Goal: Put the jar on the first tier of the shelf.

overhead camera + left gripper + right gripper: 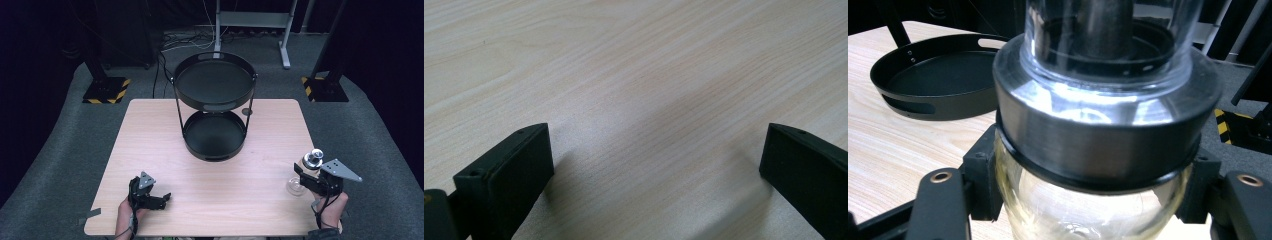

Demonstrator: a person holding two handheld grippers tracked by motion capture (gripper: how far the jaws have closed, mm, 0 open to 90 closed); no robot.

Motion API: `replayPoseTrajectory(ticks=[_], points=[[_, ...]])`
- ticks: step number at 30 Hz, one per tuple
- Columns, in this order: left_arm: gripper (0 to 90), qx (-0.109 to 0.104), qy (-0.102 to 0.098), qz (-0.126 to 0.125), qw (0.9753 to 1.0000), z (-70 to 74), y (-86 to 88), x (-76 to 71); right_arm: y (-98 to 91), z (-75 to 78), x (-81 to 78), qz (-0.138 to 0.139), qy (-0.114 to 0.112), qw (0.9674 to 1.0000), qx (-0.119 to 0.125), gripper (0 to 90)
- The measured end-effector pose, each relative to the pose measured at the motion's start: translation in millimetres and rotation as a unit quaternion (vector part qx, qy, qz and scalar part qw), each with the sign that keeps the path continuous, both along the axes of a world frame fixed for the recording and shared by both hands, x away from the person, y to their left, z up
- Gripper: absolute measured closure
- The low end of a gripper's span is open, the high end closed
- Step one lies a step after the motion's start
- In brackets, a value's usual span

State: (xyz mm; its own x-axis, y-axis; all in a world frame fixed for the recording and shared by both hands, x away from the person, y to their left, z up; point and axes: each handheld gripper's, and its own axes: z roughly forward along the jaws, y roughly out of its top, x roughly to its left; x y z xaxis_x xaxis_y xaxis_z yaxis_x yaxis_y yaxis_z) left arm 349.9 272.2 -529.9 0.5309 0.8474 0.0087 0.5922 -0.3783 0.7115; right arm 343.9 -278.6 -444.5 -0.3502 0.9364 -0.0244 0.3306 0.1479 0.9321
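Observation:
A clear glass bottle (305, 171) with a steel collar and a clear top (1108, 100) leans at the table's right edge. My right gripper (311, 176) is shut on its glass body just below the collar, one jaw on each side. The bottle's round base (295, 186) rests low by the table. My left gripper (164, 198) lies at the front left of the table, its jaws wide open over bare wood (649, 100) with nothing between them. A black two-tier round tray stand (215, 107) stands at the table's far middle.
The lower tray's rim (923, 100) lies ahead and to the left in the right gripper view. Behind the table stand metal frame legs (285, 50) and two bases with yellow-black stripes (106, 91). Grey carpet surrounds the table.

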Motion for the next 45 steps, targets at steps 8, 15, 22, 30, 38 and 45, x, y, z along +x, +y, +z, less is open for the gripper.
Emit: replayPoseTrajectory(ticks=[8,15,22,30,38,45], points=[[0.4,-0.001,-0.001,0.001,1.0,-0.1,-0.2,-0.1,6.9,2.9,3.1,0.009,-0.002,1.0,-0.003,30.6],[0.4,-0.001,-0.001,0.0,1.0,-0.1,-0.2,-0.1,13.0,4.5,5.9,0.016,-0.003,0.9999,-0.004,30.6],[0.4,-0.001,-0.001,0.001,1.0,-0.1,-0.2,-0.1,17.7,5.7,9.3,0.022,-0.003,0.9997,-0.004,30.6],[0.4,0.0,-0.001,0.001,1.0,-0.1,-0.2,-0.1,24.4,7.4,14.1,0.03,-0.003,0.9995,-0.004,30.6],[0.4,0.0,-0.001,0.001,1.0,-0.1,-0.3,-0.2,35.5,8.4,21.3,0.044,-0.005,0.999,-0.002,30.6],[0.4,0.0,-0.002,0.001,1.0,-0.1,-0.3,-0.2,44.1,9.3,27.0,0.053,-0.004,0.9986,-0.003,30.6]])
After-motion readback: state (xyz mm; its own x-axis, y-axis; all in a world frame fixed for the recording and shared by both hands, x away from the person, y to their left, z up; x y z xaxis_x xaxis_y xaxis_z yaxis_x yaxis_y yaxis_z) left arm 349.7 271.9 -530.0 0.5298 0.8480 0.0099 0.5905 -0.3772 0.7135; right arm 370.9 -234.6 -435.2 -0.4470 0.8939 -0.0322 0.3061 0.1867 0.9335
